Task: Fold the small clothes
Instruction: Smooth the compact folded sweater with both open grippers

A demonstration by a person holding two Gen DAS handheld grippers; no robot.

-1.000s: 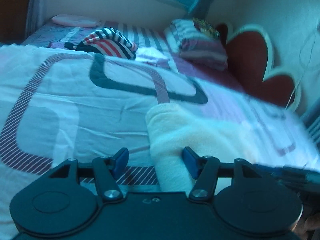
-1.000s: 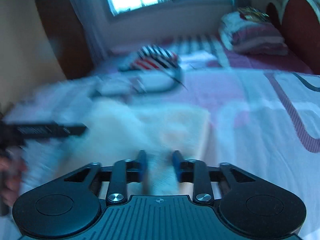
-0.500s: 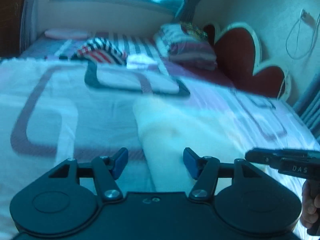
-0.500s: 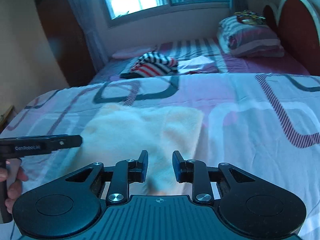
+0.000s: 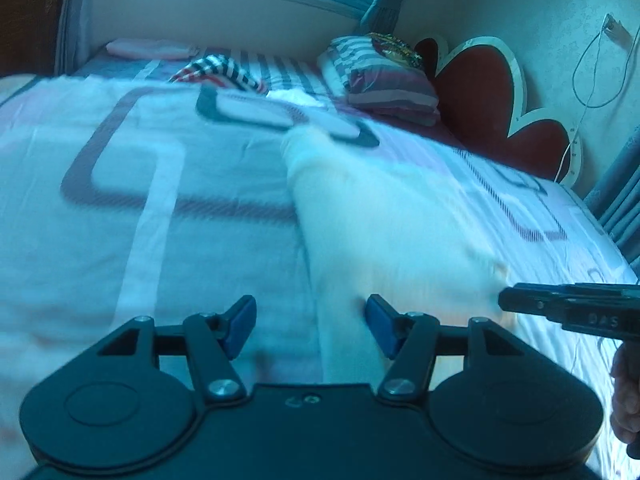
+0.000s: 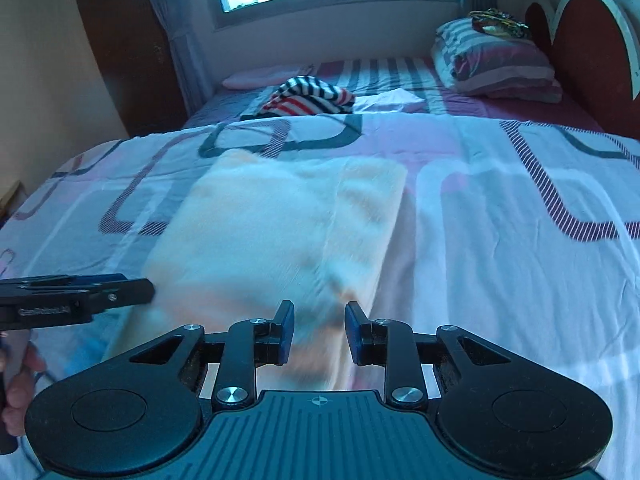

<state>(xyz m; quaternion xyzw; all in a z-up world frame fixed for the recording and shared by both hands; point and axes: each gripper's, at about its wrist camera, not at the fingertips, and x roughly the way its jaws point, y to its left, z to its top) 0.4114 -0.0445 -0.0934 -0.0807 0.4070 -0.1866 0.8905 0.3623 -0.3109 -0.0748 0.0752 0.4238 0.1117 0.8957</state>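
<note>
A folded cream cloth [image 6: 276, 236] lies flat on the patterned bedspread [image 6: 500, 264], with a striped garment [image 6: 310, 100] farther back. The left gripper [image 5: 311, 326] and right gripper [image 6: 319, 330] both hang spread and empty over the cloth's near edge.

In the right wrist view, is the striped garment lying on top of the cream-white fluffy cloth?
No: the striped garment sits far back on the bed near the window, well apart from the cream-white fluffy cloth spread in the foreground.

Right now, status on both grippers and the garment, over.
Left gripper open, right gripper open, both empty. Cream garment folded flat on bedspread. Striped clothes far off, nothing blocking.
</note>
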